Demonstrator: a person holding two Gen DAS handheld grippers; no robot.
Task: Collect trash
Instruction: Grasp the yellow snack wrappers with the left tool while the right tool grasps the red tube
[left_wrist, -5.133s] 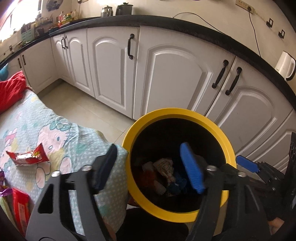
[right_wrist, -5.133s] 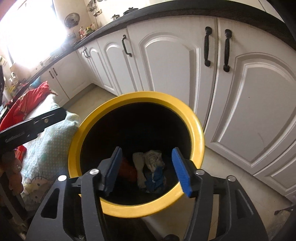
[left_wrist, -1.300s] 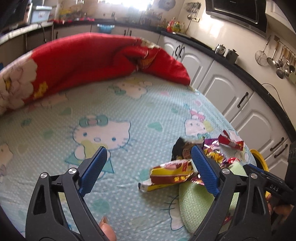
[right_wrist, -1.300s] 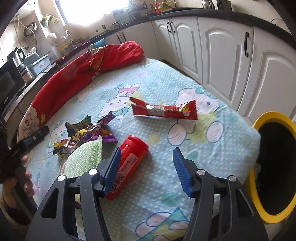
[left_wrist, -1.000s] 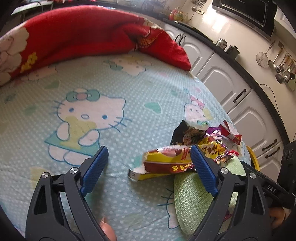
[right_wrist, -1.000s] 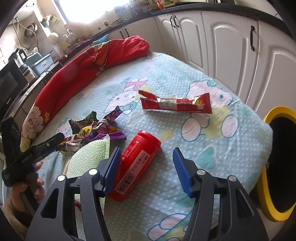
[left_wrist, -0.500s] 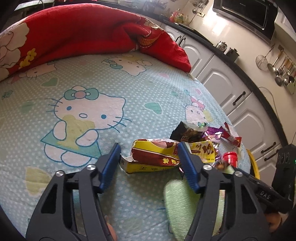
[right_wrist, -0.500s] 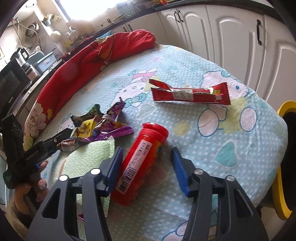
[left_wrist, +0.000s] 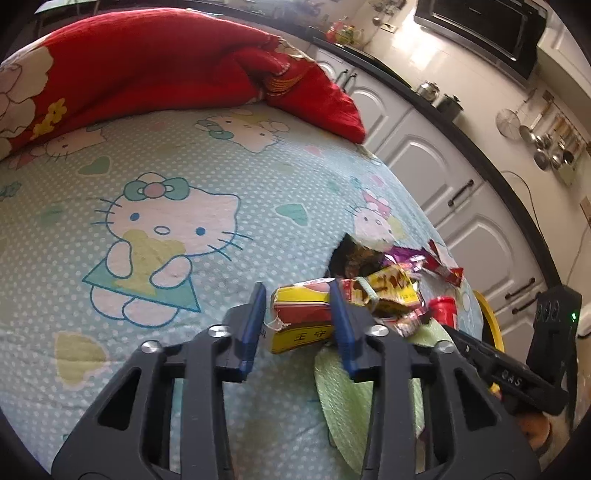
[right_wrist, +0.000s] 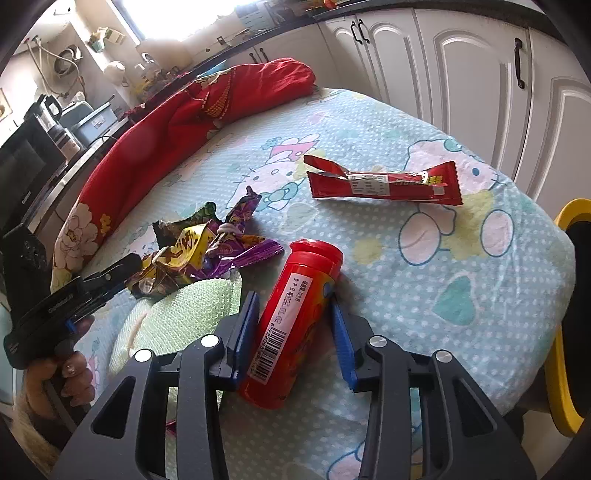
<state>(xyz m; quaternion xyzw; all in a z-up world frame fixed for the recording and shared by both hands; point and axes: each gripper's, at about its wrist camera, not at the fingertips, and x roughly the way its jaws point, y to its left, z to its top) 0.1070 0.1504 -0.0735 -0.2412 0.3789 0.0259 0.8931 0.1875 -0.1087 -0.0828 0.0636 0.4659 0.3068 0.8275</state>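
On the cartoon-cat bedsheet (left_wrist: 184, 177) lies a crushed yellow and red snack box (left_wrist: 303, 314), and my left gripper (left_wrist: 297, 321) is shut on it, blue pads against both sides. Behind it sits a heap of crumpled wrappers (left_wrist: 388, 284). In the right wrist view a red bottle (right_wrist: 295, 295) with a barcode label lies between the pads of my right gripper (right_wrist: 293, 328). Its jaws are closing, and both pads touch the bottle's sides. A long red wrapper (right_wrist: 384, 184) lies farther back on the sheet.
A pale green cloth (right_wrist: 177, 317) lies between the two grippers. A red blanket (left_wrist: 147, 74) is bunched along the far side of the bed. The yellow-rimmed bin (right_wrist: 557, 387) stands off the bed's right edge, with white cabinets (right_wrist: 461, 74) behind. A hand (right_wrist: 70, 380) holds the left gripper.
The left jaws went from wide open to closed on the yellow box. The right jaws narrowed from loosely straddling the red bottle to touching it.
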